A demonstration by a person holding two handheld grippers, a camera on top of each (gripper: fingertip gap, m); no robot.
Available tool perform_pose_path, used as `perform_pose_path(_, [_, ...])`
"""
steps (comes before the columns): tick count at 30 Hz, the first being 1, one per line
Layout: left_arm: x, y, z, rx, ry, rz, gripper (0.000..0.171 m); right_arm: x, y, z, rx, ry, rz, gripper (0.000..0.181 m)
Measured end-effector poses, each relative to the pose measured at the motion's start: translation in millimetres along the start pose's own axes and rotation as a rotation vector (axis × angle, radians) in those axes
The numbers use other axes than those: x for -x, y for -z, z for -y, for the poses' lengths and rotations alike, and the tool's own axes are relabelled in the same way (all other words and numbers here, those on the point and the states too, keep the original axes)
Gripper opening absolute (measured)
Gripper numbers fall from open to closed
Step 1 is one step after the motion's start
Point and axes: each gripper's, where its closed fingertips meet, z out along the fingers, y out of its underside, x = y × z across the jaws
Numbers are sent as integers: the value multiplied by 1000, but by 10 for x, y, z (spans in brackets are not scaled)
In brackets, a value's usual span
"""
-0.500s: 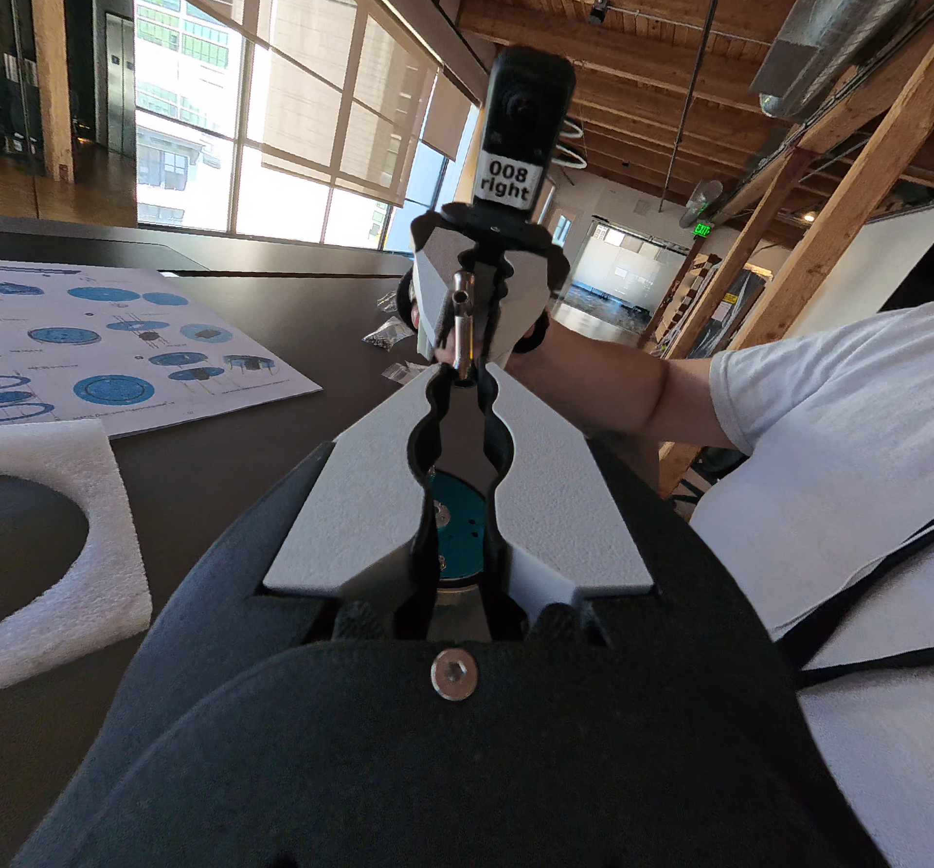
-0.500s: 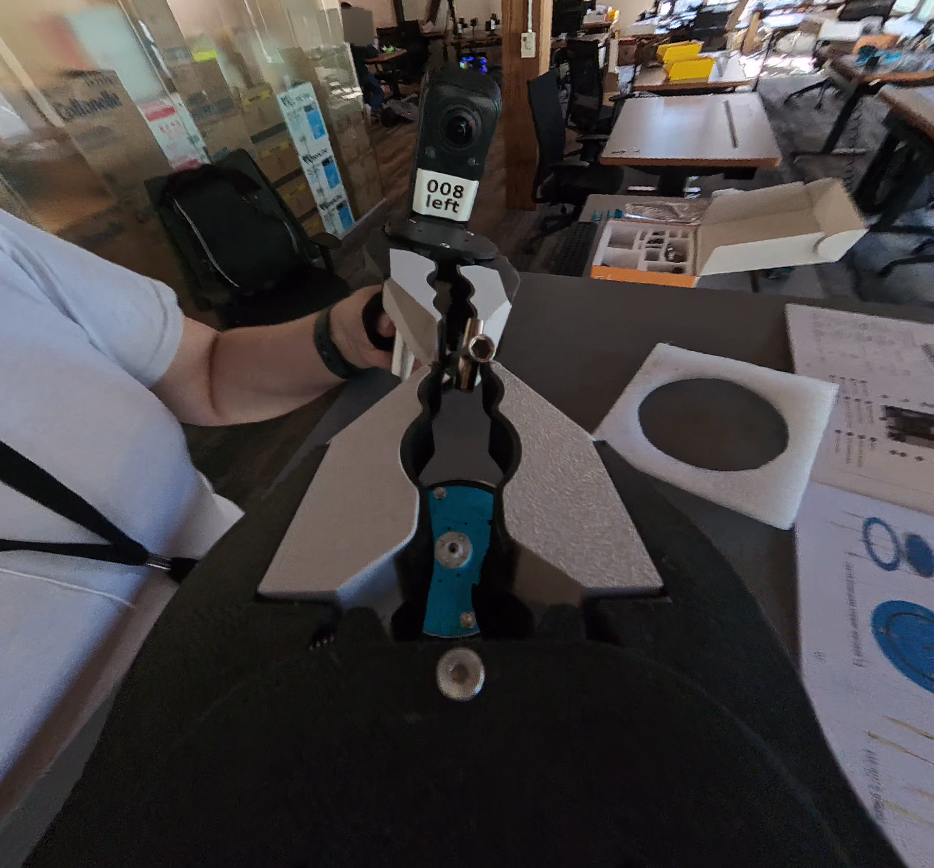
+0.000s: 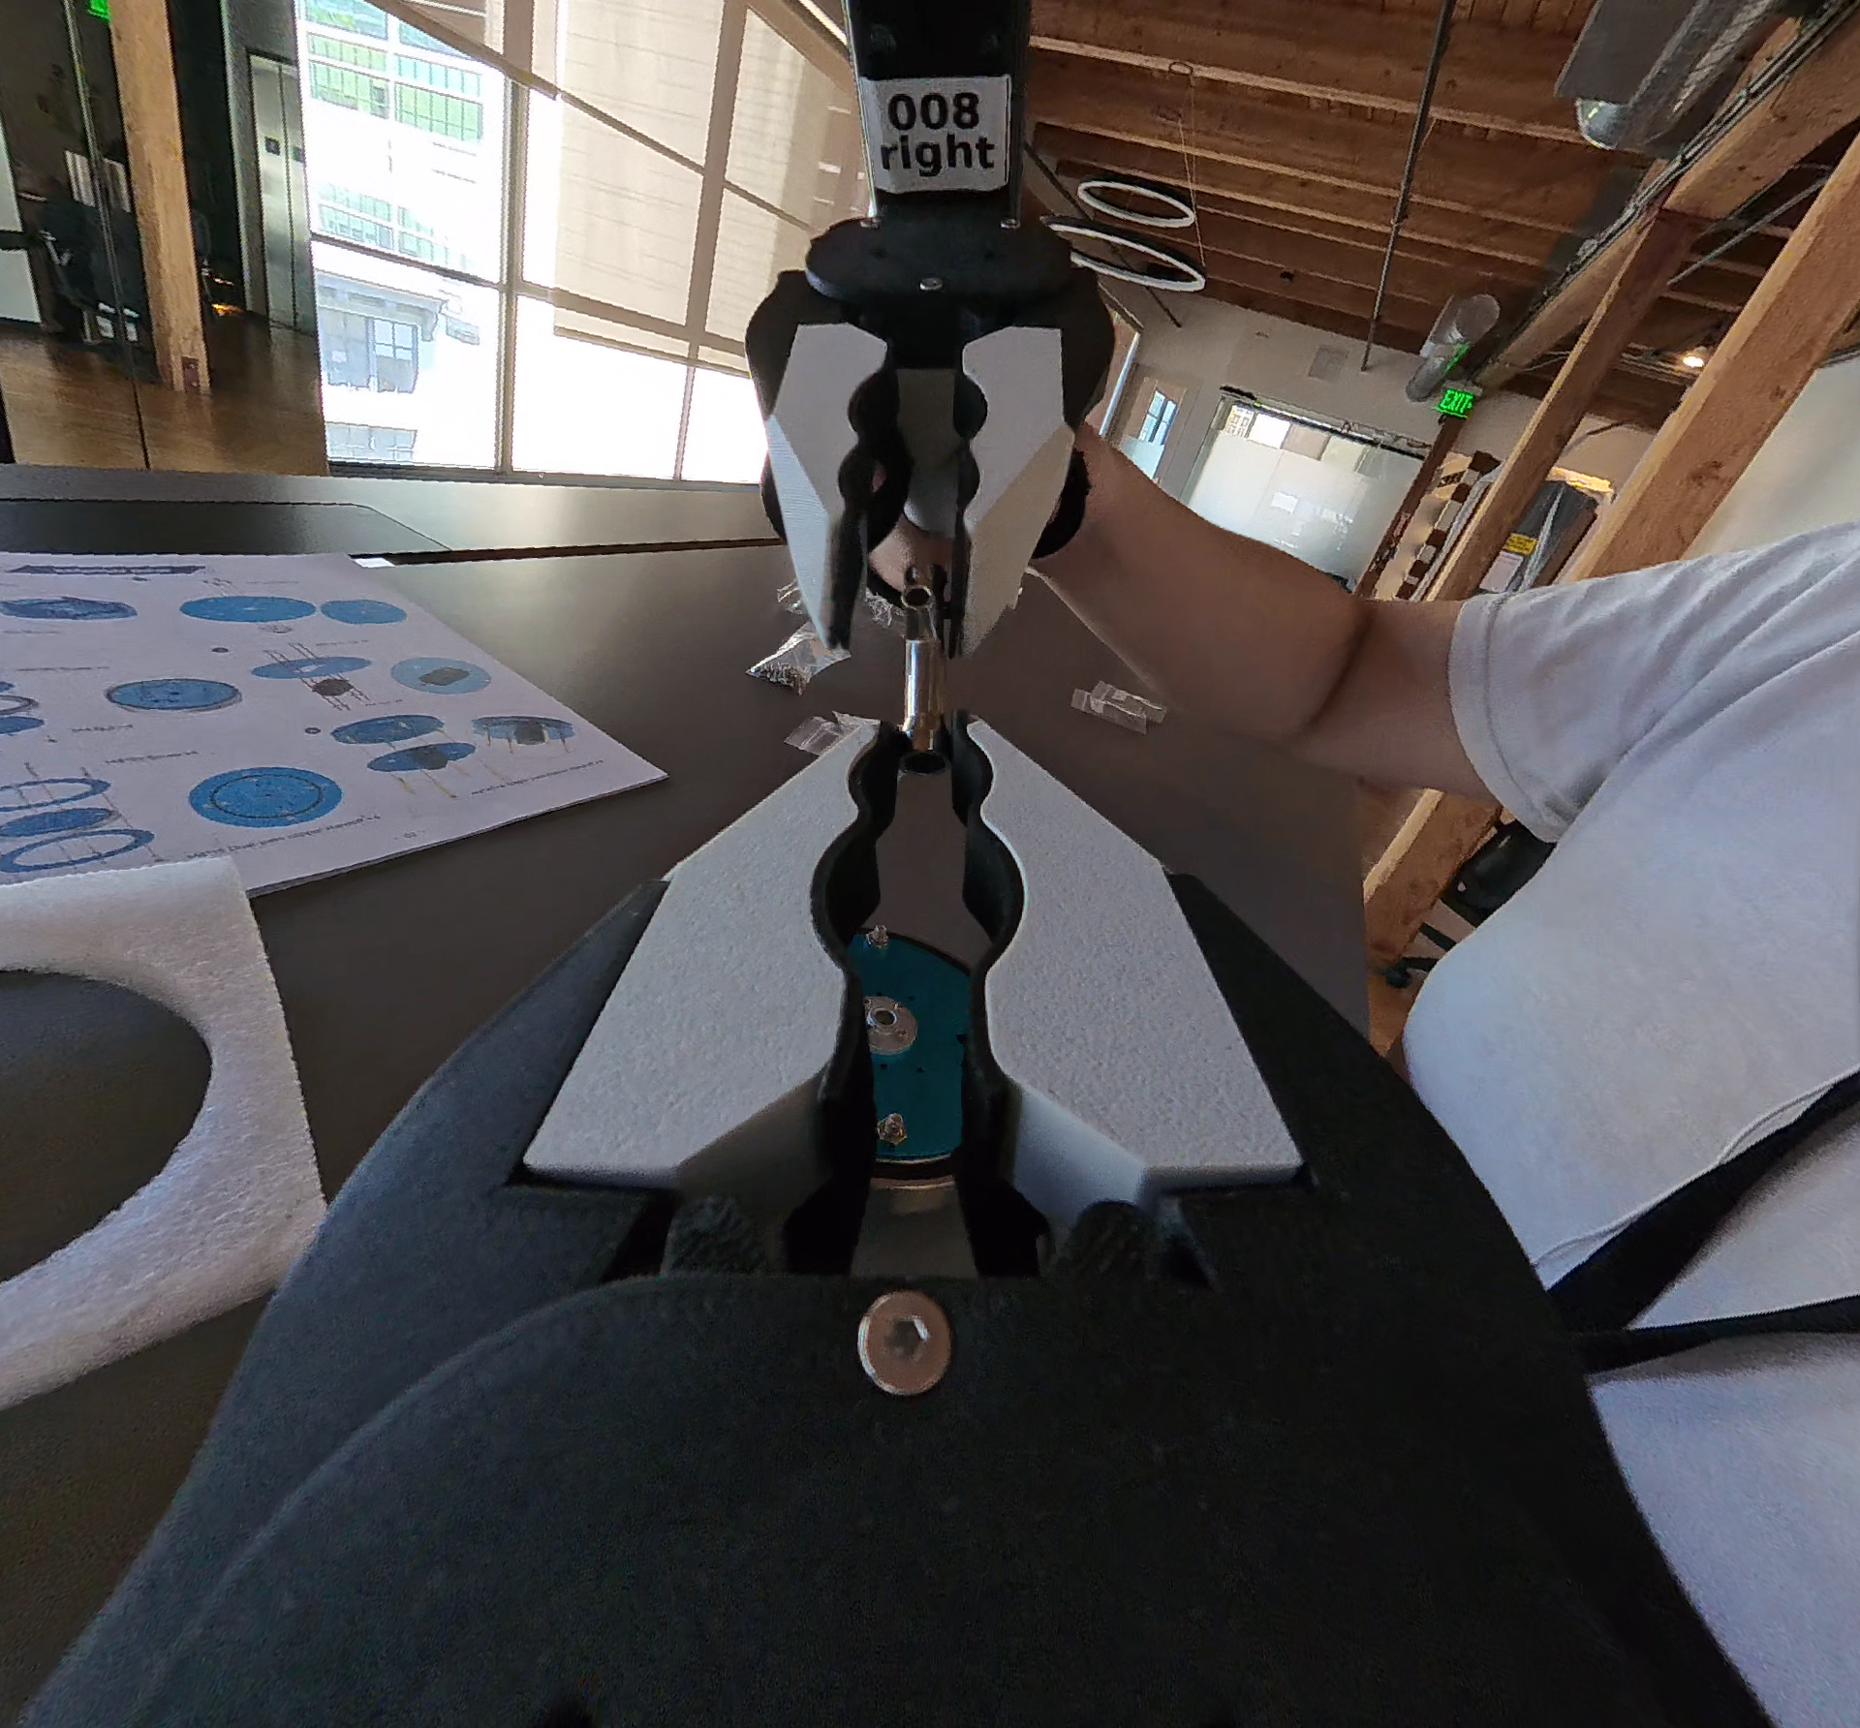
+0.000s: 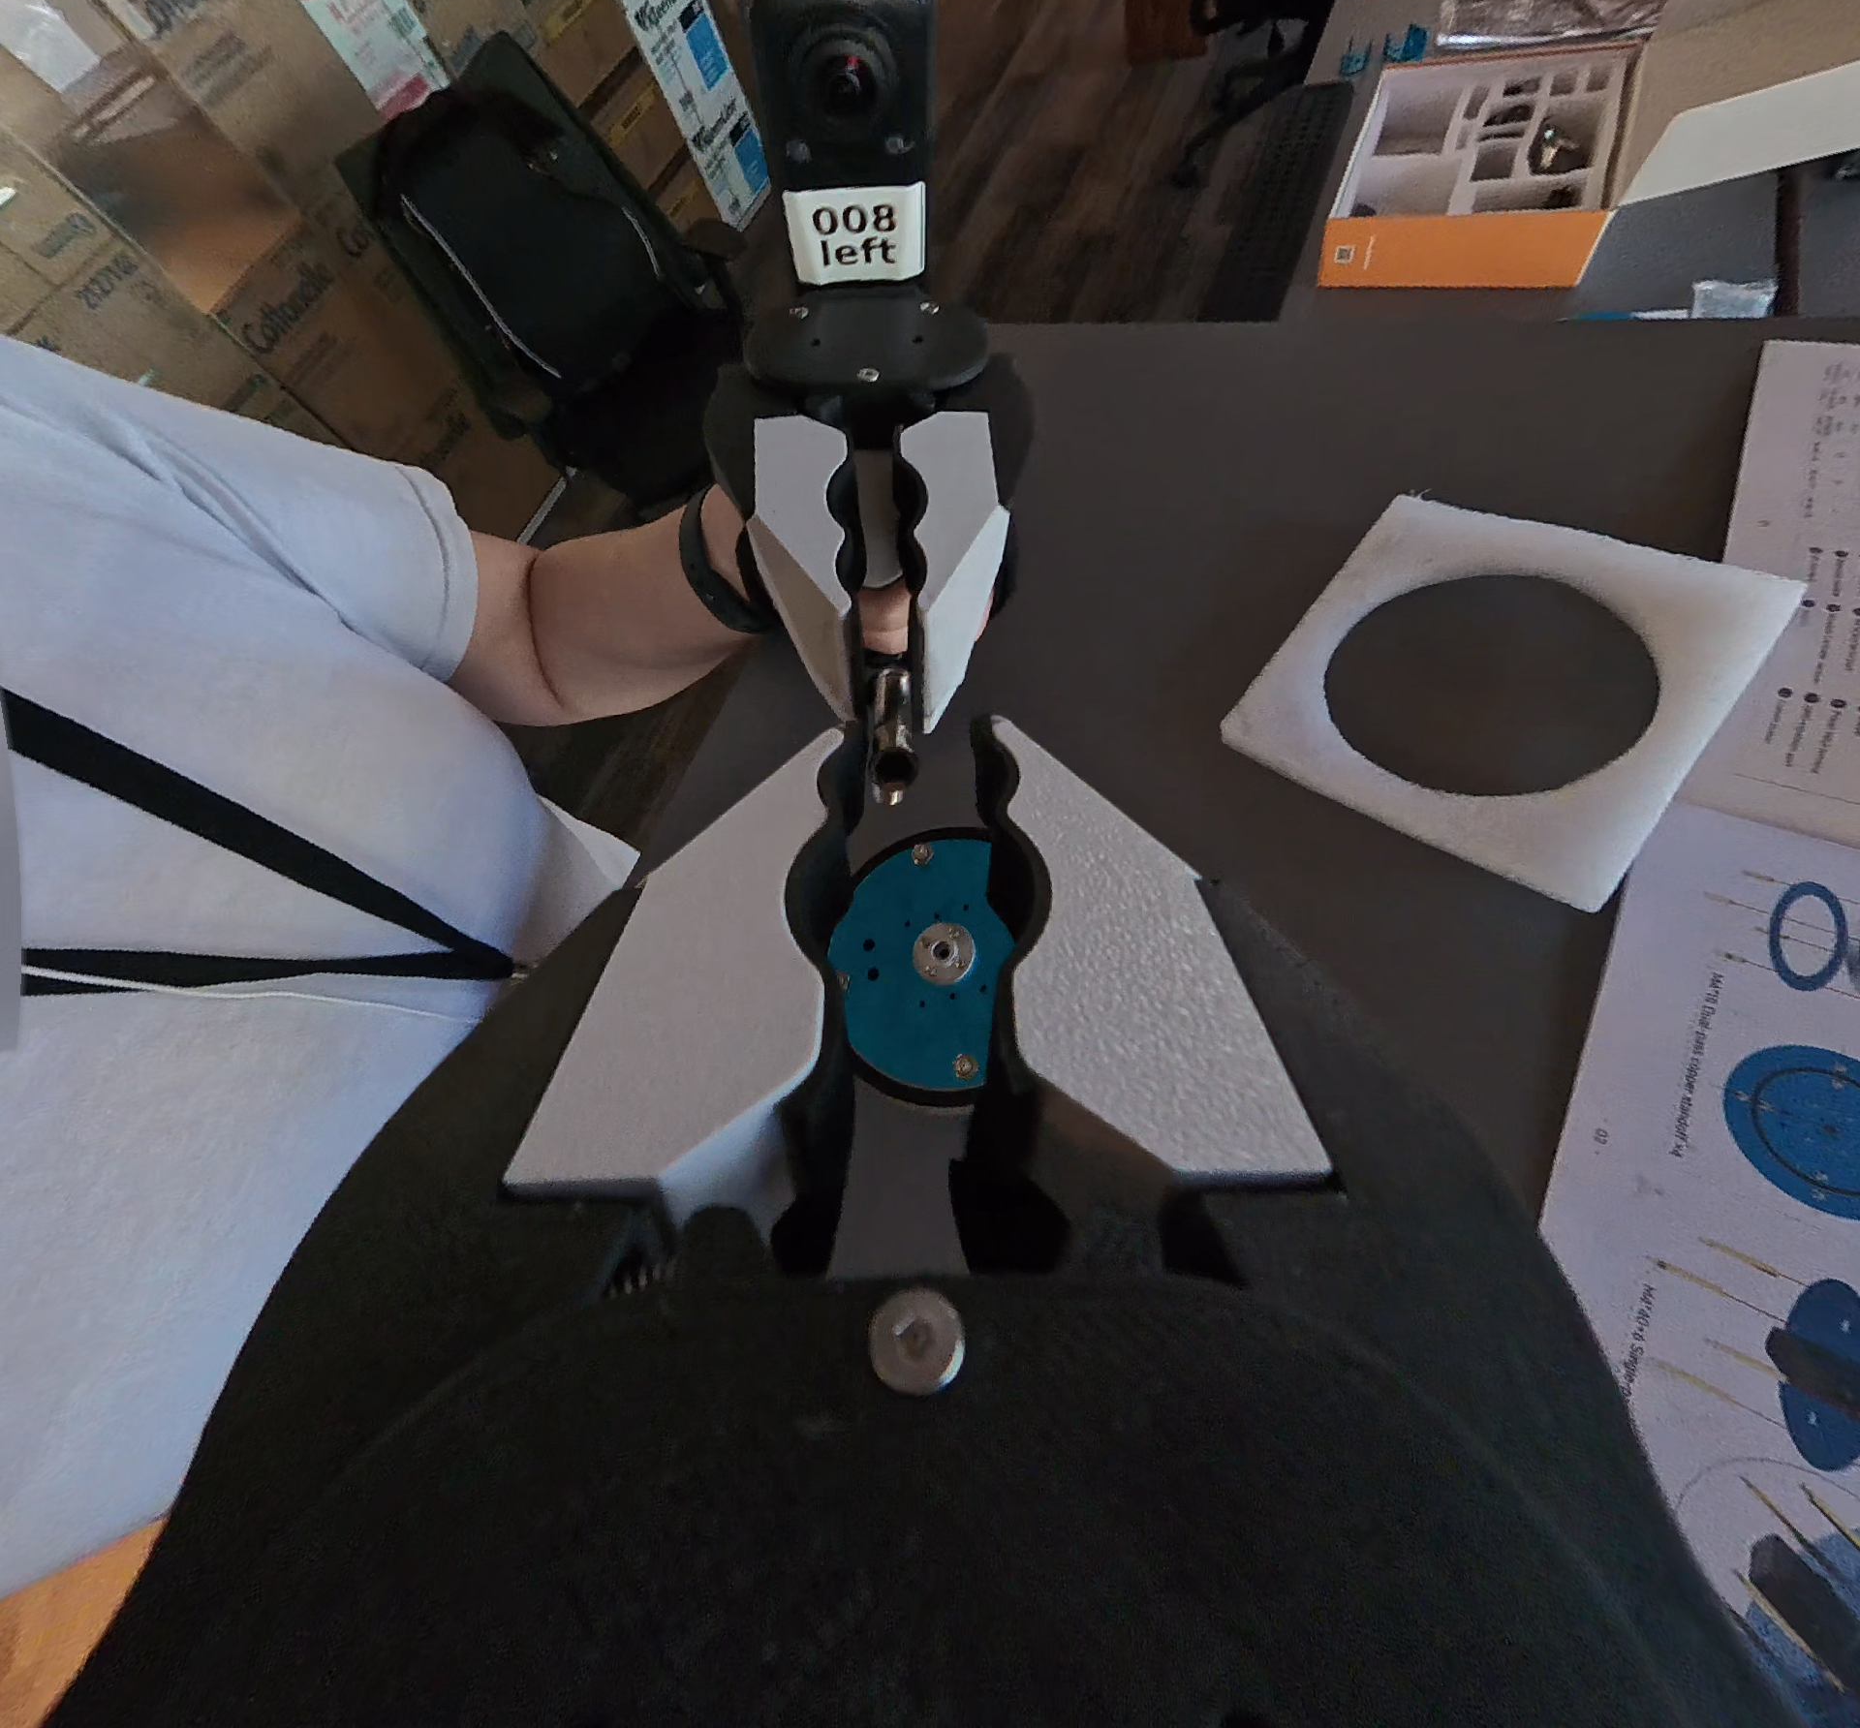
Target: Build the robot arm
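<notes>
here left tool (image 3: 921, 739) clamps a metal standoff (image 3: 923, 673), right tool (image 4: 916, 730) parted around its free end.

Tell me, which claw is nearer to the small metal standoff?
Left. The left claw is shut on one end of the metal standoff. The right claw is open, and the standoff's free end lies between its fingertips; contact is unclear.

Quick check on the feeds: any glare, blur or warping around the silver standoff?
Left wrist view: the bright windows are blown out behind, yet the small silver hexagonal metal standoff is sharp; fisheye bends the wooden posts at the edges. Right wrist view: even light, the standoff and round blue metal disc crisp; the white printed sheets stretch at the right edge.
</notes>
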Motion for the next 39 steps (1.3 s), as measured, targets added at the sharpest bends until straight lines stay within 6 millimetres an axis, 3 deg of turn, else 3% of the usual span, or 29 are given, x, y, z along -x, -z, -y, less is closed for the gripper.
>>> perform_pose_path(6, [16, 16, -11, 3, -9, 14, 10, 66, -96, -77, 53, -1, 49, 6])
perform_pose_path(9, [-7, 25, -17, 0, -21, 12, 9, 84, -110, -66, 38, 19, 51, 7])
perform_pose_path(11, [27, 34, -26, 3, -32, 38, 9, 99, -124, -53, 30, -2, 51, 20])
perform_pose_path(13, [-21, 45, 8, -18, -23, 8, 9, 99, -123, -38, 25, -28, 58, 6])
perform_pose_path(28, [35, 68, 17, -15, -77, 62, 10, 57, -134, 25, -29, -211, 116, 10])
perform_pose_path(39, [64, 61, -36, 14, -121, 101, 10, 25, -148, -6, -23, -229, 75, 10])
